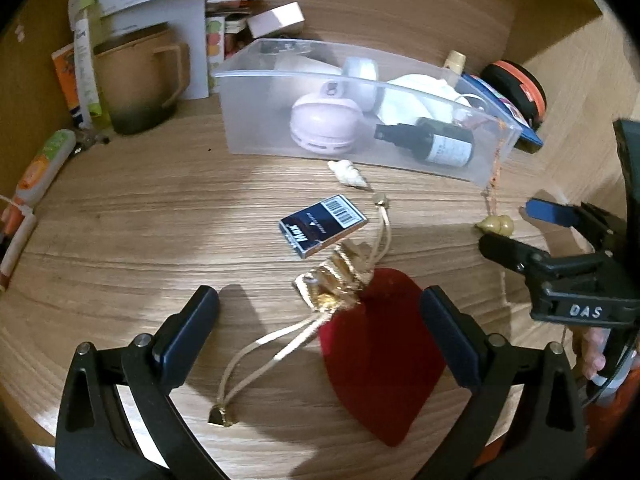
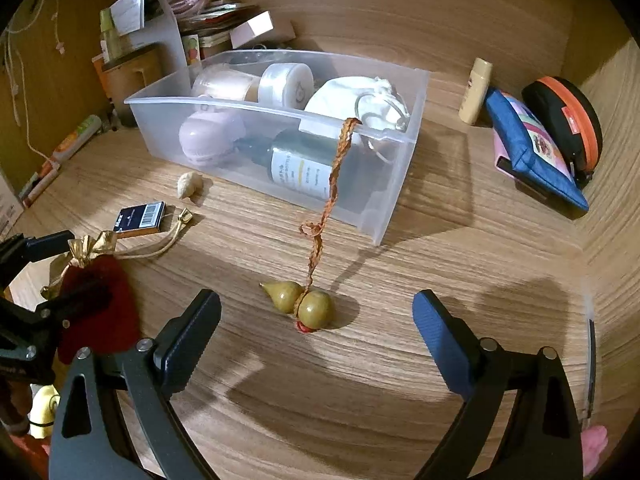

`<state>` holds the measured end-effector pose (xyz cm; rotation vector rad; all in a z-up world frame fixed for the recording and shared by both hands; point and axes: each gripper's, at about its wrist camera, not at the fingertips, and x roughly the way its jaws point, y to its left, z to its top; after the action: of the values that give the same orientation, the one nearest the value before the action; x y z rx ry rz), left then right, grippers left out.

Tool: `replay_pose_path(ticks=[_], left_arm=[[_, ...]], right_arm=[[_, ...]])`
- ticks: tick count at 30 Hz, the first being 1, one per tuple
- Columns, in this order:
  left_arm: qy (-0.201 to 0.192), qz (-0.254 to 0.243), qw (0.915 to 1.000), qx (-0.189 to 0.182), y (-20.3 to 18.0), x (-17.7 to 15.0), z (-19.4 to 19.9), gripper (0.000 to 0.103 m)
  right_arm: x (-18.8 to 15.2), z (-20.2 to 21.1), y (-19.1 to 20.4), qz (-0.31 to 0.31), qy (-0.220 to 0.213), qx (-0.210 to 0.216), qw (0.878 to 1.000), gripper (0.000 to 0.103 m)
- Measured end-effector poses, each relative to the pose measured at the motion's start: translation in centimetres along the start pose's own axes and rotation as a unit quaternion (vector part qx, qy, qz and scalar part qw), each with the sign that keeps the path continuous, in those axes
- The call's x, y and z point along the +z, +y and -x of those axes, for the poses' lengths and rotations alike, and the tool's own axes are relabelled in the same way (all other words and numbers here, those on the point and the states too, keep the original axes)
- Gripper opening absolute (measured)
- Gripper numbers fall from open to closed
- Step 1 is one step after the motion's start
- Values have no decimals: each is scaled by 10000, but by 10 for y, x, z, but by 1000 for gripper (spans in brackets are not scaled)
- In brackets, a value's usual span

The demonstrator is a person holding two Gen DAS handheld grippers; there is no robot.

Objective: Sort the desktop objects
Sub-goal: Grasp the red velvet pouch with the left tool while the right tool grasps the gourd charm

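Bare desk [image 2: 360,380] before the gourd [image 2: 304,304]; bin [image 2: 384,216] blocks behind.

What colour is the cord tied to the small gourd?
Orange-brown cord, seen best in the right wrist view.

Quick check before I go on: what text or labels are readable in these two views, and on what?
"DAS": white letters on the right gripper body.
"Max": on the small dark box, beside a barcode; its digits and finer print are too small.
Dark bottle label in the clear bin: blurred, unreadable.
Papers and packets at the back: unreadable.
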<state>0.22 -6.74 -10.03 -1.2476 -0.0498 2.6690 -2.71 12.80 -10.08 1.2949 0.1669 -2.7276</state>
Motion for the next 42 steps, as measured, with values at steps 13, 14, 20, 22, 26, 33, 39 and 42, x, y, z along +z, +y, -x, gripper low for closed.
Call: replay_pose_path(ticks=[13, 14, 20, 22, 26, 33, 39, 42], left_arm=[[-236, -480, 9984, 201, -14, -11, 5, 66], [-241, -507, 9983, 177, -15, -11, 5, 62], [-251, -449, 9985, 200, -14, -11, 7, 51], [-244, -412, 9986, 204, -12, -11, 8, 45], [-227, -291, 9992, 148, -7, -10, 10, 29], [-224, -80, 9997, 89, 2, -9, 11, 22], [-315, -76, 9995, 69, 3, -8, 17, 19], [-385, -60, 9992, 26, 4, -4, 21, 18]], right_arm=[[-1, -7, 3, 101, 102, 123, 9998, 59], [-1, -6, 3, 95, 95, 140, 9998, 58], [-2, -5, 3, 76, 51, 223, 9997, 43], [-2, -5, 3, 60, 46, 272, 9996, 36], [-2, -4, 3, 51, 27, 317, 9995, 28], [-4, -1, 1, -43, -69, 348, 9994, 28], [-3, 7, -6, -295, -186, 519, 9980, 28], [0, 12, -9, -368, -241, 603, 9972, 28]])
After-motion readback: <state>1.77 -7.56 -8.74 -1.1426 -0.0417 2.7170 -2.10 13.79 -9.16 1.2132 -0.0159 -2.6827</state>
